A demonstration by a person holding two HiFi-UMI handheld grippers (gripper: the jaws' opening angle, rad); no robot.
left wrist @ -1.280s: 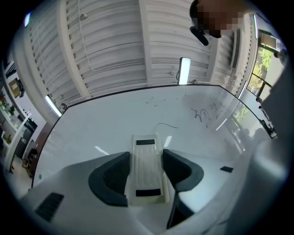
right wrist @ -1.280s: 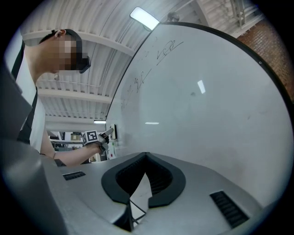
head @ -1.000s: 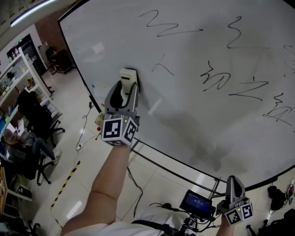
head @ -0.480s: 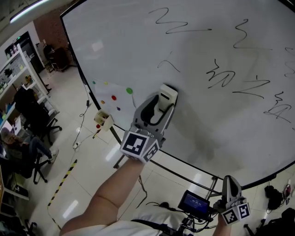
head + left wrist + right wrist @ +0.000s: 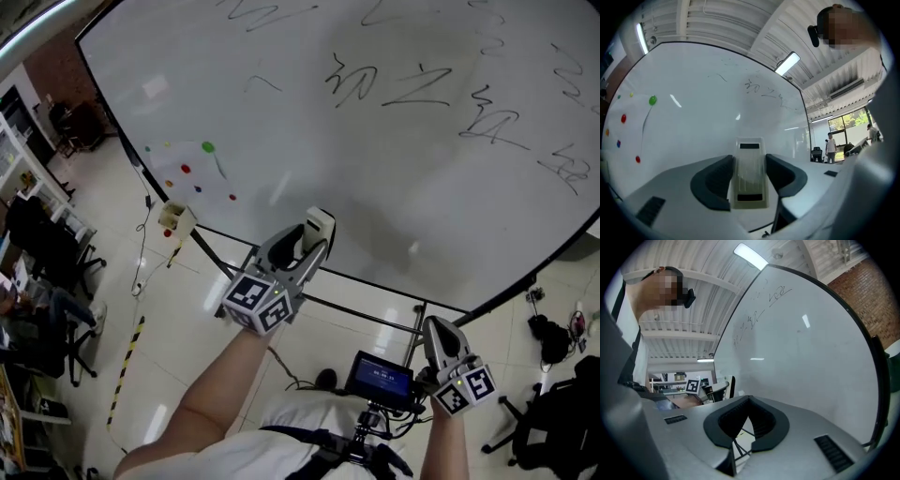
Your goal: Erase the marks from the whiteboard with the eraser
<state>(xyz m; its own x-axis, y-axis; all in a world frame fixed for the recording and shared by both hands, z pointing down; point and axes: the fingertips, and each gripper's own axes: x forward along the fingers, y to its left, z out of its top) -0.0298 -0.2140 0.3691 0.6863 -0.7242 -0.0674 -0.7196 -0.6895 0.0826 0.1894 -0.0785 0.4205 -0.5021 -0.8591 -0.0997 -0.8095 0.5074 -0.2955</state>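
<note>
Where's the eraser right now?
In the head view, the eraser sits clamped in the left tongs, low and left of centre, at the whiteboard's bottom edge, well below the scribbled marks.

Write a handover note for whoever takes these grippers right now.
Left gripper: shut on the eraser, down at the lower edge of the whiteboard; whether it touches the surface can't be told.
Right gripper: shut, empty, held low and off the board.
Done: the lower part of the board shows no marks.
Left: black scribbles across the upper part need wiping. The coloured magnets at the left are not marks.
</note>
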